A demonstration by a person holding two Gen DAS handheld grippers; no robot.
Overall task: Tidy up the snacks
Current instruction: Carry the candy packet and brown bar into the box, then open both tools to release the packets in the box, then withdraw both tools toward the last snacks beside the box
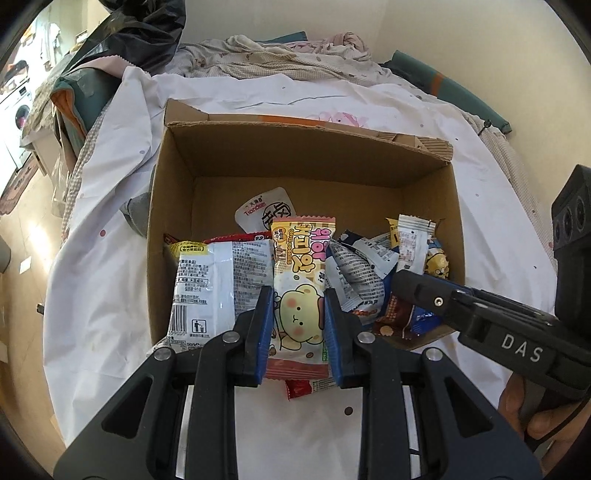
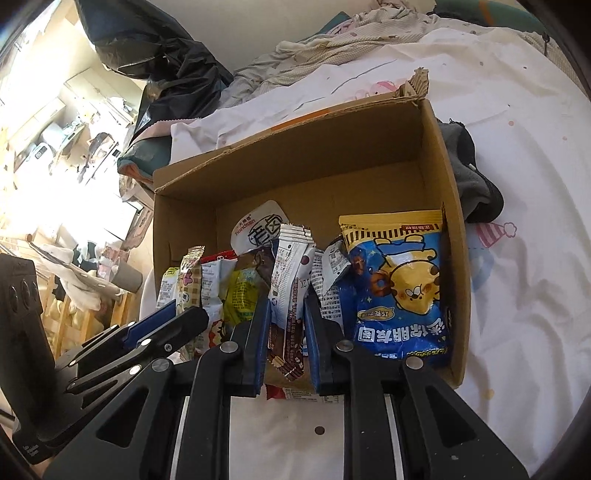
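Observation:
An open cardboard box (image 1: 303, 158) lies on a white sheet with several snack packets inside. My left gripper (image 1: 299, 306) is shut on a yellow-and-pink bear packet (image 1: 301, 280) over the box's near side. My right gripper (image 2: 286, 314) is shut on a white-and-brown chocolate packet (image 2: 290, 280), held upright in the box (image 2: 295, 147). The right gripper also shows in the left wrist view (image 1: 424, 288) at the right, and the left gripper in the right wrist view (image 2: 162, 325) at the left. A blue cookie bag (image 2: 399, 288) leans on the box's right wall.
A white-and-grey packet (image 1: 218, 288) stands at the box's left. A red packet (image 1: 306, 387) lies on the sheet before the box. A dark grey cloth (image 2: 472, 177) lies beside the box. Crumpled clothes (image 1: 280, 51) and a black bag (image 1: 140, 33) are behind.

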